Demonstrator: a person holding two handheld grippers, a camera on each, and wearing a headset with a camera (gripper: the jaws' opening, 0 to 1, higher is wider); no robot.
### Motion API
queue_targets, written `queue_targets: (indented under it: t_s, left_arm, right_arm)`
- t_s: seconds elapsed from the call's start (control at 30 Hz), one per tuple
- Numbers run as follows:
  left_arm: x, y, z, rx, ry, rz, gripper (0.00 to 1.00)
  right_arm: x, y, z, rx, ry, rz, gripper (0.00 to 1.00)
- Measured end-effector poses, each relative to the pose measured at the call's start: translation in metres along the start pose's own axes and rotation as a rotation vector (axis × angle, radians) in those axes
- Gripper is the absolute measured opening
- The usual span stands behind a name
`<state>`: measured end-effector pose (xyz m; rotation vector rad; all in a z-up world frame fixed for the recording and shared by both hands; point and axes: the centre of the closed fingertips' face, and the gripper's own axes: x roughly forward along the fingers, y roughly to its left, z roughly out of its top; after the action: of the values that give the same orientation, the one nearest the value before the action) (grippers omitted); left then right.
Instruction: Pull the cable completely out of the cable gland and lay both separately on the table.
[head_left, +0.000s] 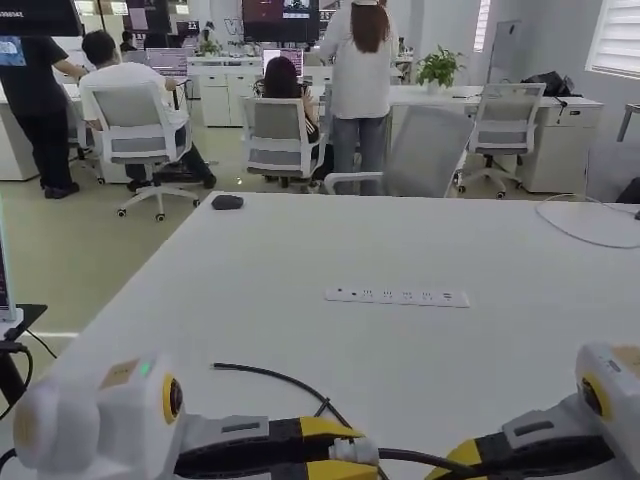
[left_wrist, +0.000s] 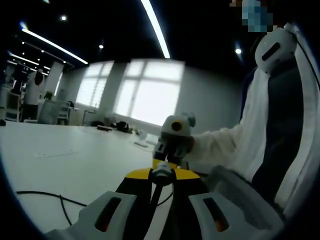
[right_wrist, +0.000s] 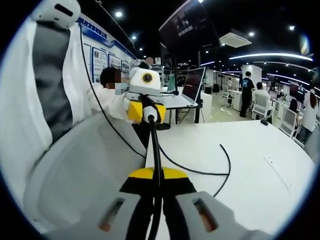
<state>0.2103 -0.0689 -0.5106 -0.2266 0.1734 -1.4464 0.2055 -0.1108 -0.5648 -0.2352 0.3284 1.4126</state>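
Note:
In the head view, a small white cable gland (head_left: 352, 451) is clamped in the yellow jaws of my left gripper (head_left: 345, 452) at the table's near edge. A black cable (head_left: 290, 381) curves over the white table (head_left: 400, 350) into the gland. It comes out on the other side into my right gripper (head_left: 462, 463), which is shut on it a short way from the gland. In the left gripper view the gland (left_wrist: 161, 173) sits at the jaw tips, facing the right gripper (left_wrist: 174, 134). In the right gripper view the cable (right_wrist: 155, 145) runs taut from the shut jaws to the gland (right_wrist: 150, 114).
A flush socket strip (head_left: 397, 296) lies mid-table and a black mouse (head_left: 227, 202) lies at the far edge. A thin white cable (head_left: 580, 230) loops at the far right. Office chairs (head_left: 425, 150) and several people stand beyond the table.

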Motion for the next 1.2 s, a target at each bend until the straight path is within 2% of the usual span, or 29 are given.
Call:
queue_targets:
  t_s: [0.2,0.47,0.77,0.87,0.93,1.03,1.2]
  left_arm:
    - [0.0,0.0,-0.002,-0.001,0.006,-0.001,0.16]
    - [-0.003,0.004,0.004,-0.009,-0.021,0.015,0.16]
    - [-0.003,0.004,0.003,-0.01,-0.018,0.016,0.16]
    - [-0.003,0.005,0.002,-0.015,-0.015,0.022,0.16]
    - [-0.004,0.008,0.001,-0.016,-0.008,0.029,0.16]
    - [-0.004,0.01,0.0,-0.024,-0.006,0.037,0.16]
    - [-0.003,0.01,-0.003,-0.024,0.005,0.038,0.16]
  right_arm:
    - [-0.01,-0.004,-0.016,0.017,0.014,-0.023,0.02]
    - [-0.02,-0.01,-0.028,0.049,0.022,-0.06,0.02]
    - [-0.018,-0.008,-0.027,0.052,0.021,-0.066,0.02]
    - [-0.018,-0.01,-0.026,0.051,0.022,-0.085,0.02]
    - [-0.02,-0.016,-0.022,0.057,0.005,-0.115,0.02]
    - [-0.025,-0.021,-0.016,0.057,-0.018,-0.132,0.03]
    - [-0.03,-0.019,-0.003,0.051,-0.055,-0.119,0.12]
